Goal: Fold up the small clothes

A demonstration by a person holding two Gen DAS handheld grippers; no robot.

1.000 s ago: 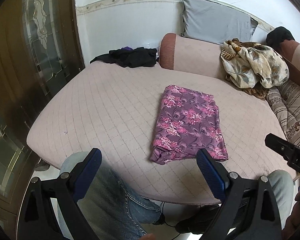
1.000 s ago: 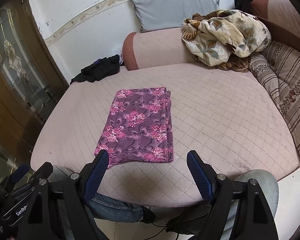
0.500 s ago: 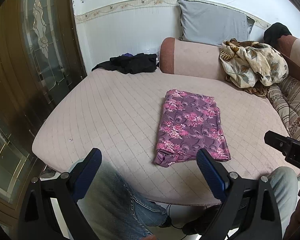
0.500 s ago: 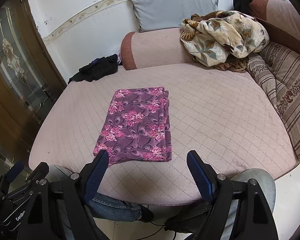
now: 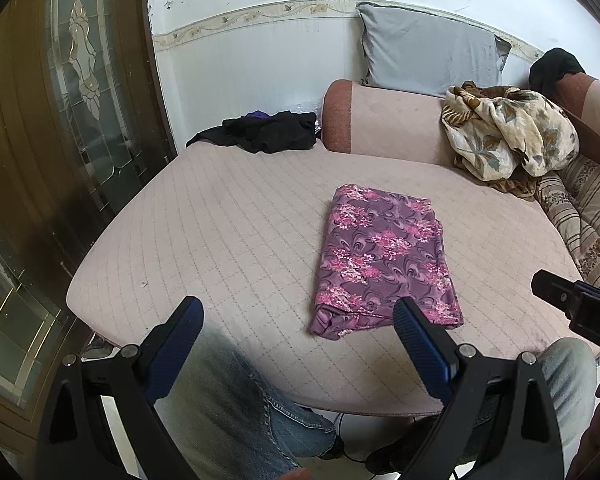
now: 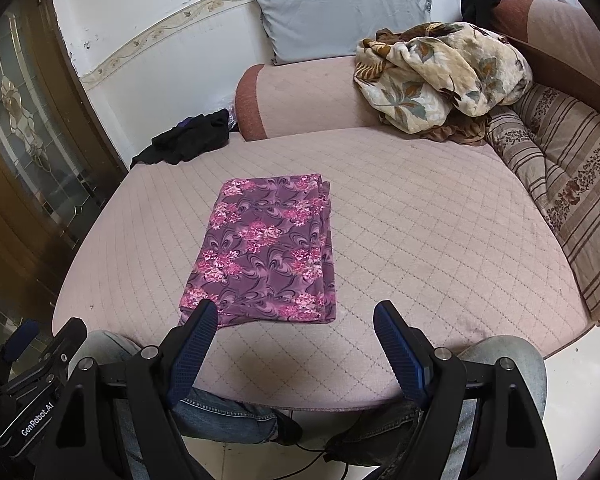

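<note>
Left gripper (image 5: 296, 322): tilted downward, jaws spread wide, blue ribbed pads (image 5: 418, 344) bare, nothing between them. Right gripper (image 6: 294, 330): same downward tilt, jaws wide, empty. The two sit side by side at the near edge. Person's knees in jeans (image 5: 236, 396) beneath both, one either side.

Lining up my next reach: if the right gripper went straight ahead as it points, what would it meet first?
Probably bare cushion, just right of the folded cloth. The right gripper is open and empty, with the cloth's near right corner just beyond its fingers; depth is hard to judge.
</note>
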